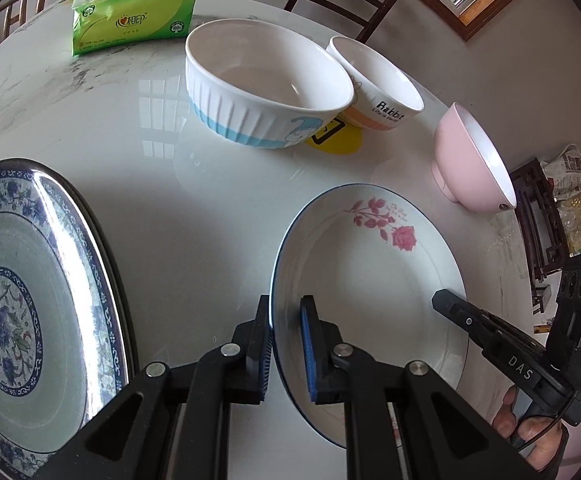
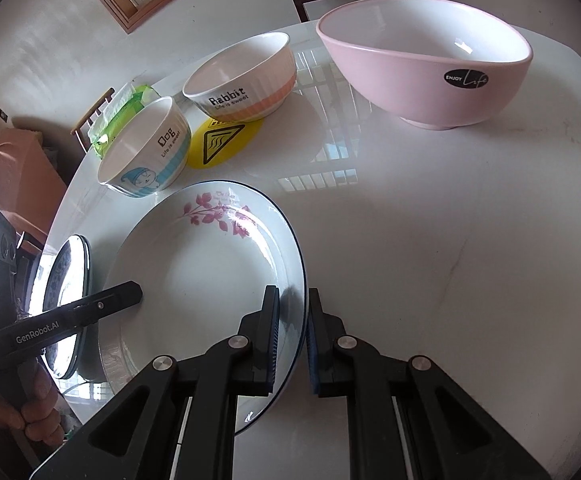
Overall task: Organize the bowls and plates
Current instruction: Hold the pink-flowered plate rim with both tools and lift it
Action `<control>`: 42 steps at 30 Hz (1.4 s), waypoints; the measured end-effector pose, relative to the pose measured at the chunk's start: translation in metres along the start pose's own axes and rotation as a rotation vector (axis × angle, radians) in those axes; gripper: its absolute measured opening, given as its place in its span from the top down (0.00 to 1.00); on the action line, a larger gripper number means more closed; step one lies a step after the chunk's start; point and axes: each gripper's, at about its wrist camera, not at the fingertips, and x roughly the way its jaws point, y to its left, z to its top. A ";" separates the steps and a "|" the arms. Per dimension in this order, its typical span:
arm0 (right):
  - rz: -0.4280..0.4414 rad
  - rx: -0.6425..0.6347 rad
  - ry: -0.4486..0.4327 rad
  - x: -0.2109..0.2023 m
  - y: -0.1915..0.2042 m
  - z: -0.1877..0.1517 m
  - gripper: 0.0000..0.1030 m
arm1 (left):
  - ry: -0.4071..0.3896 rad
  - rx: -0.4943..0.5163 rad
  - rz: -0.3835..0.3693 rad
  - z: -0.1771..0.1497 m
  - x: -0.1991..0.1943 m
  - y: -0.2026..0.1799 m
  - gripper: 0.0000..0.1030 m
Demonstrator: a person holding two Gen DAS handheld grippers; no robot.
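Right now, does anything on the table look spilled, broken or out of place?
Nothing looks spilled or broken. The only oddity: the rose plate is off the table, gripped on opposite rims by the left gripper and right gripper.

— Looked glazed and glossy: rose plate, clamped between matt black plastic fingers.
— Ahead, equally glossy tabletop; smooth, satin pink bowl.
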 end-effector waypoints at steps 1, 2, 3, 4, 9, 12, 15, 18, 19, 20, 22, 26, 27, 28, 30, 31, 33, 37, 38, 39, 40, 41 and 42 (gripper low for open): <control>0.000 -0.001 -0.001 -0.001 0.001 -0.001 0.88 | -0.004 -0.001 0.000 0.000 0.001 -0.002 0.87; 0.000 -0.004 -0.003 -0.002 0.003 -0.001 0.88 | -0.007 -0.002 -0.002 0.001 0.001 -0.003 0.87; -0.001 -0.007 -0.006 -0.003 0.004 -0.001 0.88 | -0.011 -0.001 -0.002 0.002 0.002 -0.005 0.87; -0.002 -0.008 -0.009 -0.004 0.006 -0.001 0.88 | -0.014 -0.002 -0.002 0.002 0.001 -0.005 0.87; -0.001 -0.025 -0.018 -0.008 0.014 -0.002 0.88 | -0.027 -0.001 -0.005 0.001 -0.005 -0.004 0.87; 0.003 -0.031 -0.019 -0.010 0.018 -0.001 0.88 | -0.033 -0.003 -0.003 0.001 -0.010 -0.003 0.87; 0.003 -0.038 -0.022 -0.012 0.022 0.000 0.88 | -0.037 -0.004 -0.002 0.001 -0.017 0.000 0.87; 0.007 -0.044 -0.026 -0.014 0.024 0.001 0.88 | -0.047 -0.003 -0.001 0.001 -0.021 0.000 0.87; 0.008 -0.044 -0.029 -0.015 0.026 0.001 0.88 | -0.049 -0.002 0.000 0.000 -0.022 0.000 0.87; 0.009 -0.045 -0.031 -0.016 0.027 0.001 0.88 | -0.052 -0.003 0.001 0.000 -0.024 0.000 0.87; 0.012 -0.050 -0.035 -0.018 0.028 0.001 0.88 | -0.059 -0.001 0.003 -0.001 -0.028 0.001 0.87; 0.018 -0.060 -0.041 -0.023 0.032 0.000 0.88 | -0.073 -0.007 0.004 -0.001 -0.036 0.004 0.87; 0.018 -0.065 -0.043 -0.025 0.033 0.000 0.88 | -0.078 -0.009 0.005 -0.001 -0.039 0.005 0.87; 0.020 -0.069 -0.046 -0.026 0.035 0.001 0.88 | -0.080 -0.010 0.007 -0.001 -0.041 0.006 0.87; 0.024 -0.074 -0.047 -0.028 0.039 0.001 0.88 | -0.091 -0.011 0.011 -0.001 -0.048 0.010 0.87; 0.026 -0.079 -0.050 -0.029 0.041 0.001 0.88 | -0.096 -0.012 0.014 -0.001 -0.050 0.011 0.87; 0.030 -0.090 -0.053 -0.031 0.047 0.002 0.88 | -0.106 -0.017 0.016 -0.001 -0.057 0.016 0.87; 0.040 -0.112 -0.059 -0.034 0.060 0.003 0.88 | -0.123 -0.026 0.030 -0.001 -0.068 0.026 0.87; 0.043 -0.115 -0.059 -0.034 0.063 0.003 0.88 | -0.127 -0.027 0.033 -0.002 -0.073 0.031 0.87; 0.046 -0.122 -0.060 -0.034 0.067 0.003 0.88 | -0.130 -0.031 0.036 -0.003 -0.075 0.033 0.87; 0.051 -0.126 -0.060 -0.034 0.071 0.003 0.88 | -0.133 -0.034 0.039 -0.003 -0.078 0.036 0.87; 0.055 -0.129 -0.059 -0.033 0.074 0.003 0.88 | -0.136 -0.035 0.044 -0.004 -0.082 0.038 0.87; 0.058 -0.137 -0.058 -0.032 0.078 0.003 0.88 | -0.139 -0.038 0.047 -0.005 -0.085 0.041 0.87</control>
